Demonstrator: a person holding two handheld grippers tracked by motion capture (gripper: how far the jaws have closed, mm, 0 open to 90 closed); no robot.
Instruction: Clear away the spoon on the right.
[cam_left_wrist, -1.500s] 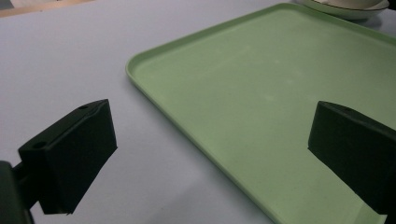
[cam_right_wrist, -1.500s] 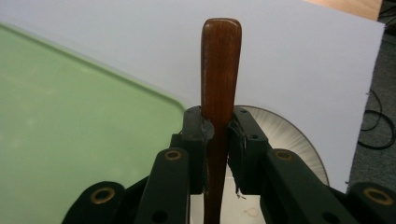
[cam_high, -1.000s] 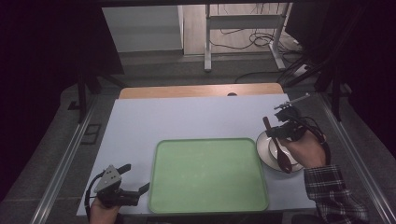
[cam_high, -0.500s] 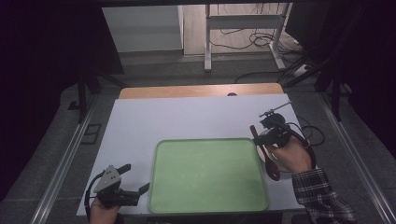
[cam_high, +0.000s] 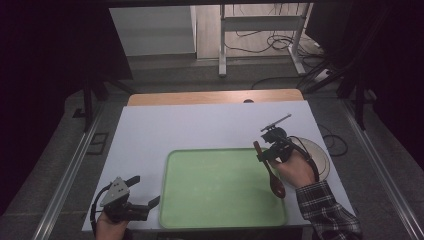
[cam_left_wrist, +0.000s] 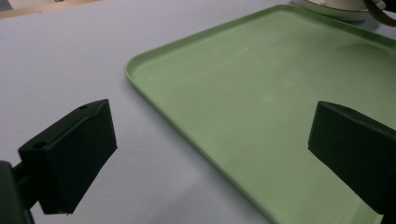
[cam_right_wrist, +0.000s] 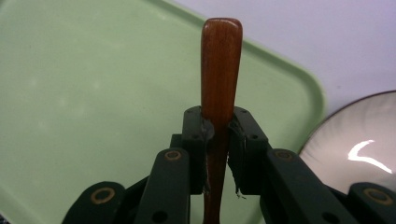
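Where the right gripper (cam_high: 265, 156) hangs over the right side of the green tray (cam_high: 200, 210), its black jaws are pinched on the handle of a wooden spoon (cam_high: 272, 172) — dark reddish-brown, smooth, rounded at the handle tip. From the high view the spoon slants down from the jaws, its oval bowl low over the tray near the right rim; whether it touches the surface cannot be told. Tray: matte pale green plastic, rectangular, rounded corners, shallow raised lip, faintly scuffed. It lies on a flat white tabletop (cam_high: 190, 130). A glossy round white plate (cam_high: 320, 157) sits just beside the tray's right edge, partly hidden by hand and gripper. The left gripper (cam_high: 142, 197) rests at the tray's near-left corner — jaws spread wide, holding nothing; its right jaw is cut off by the frame.
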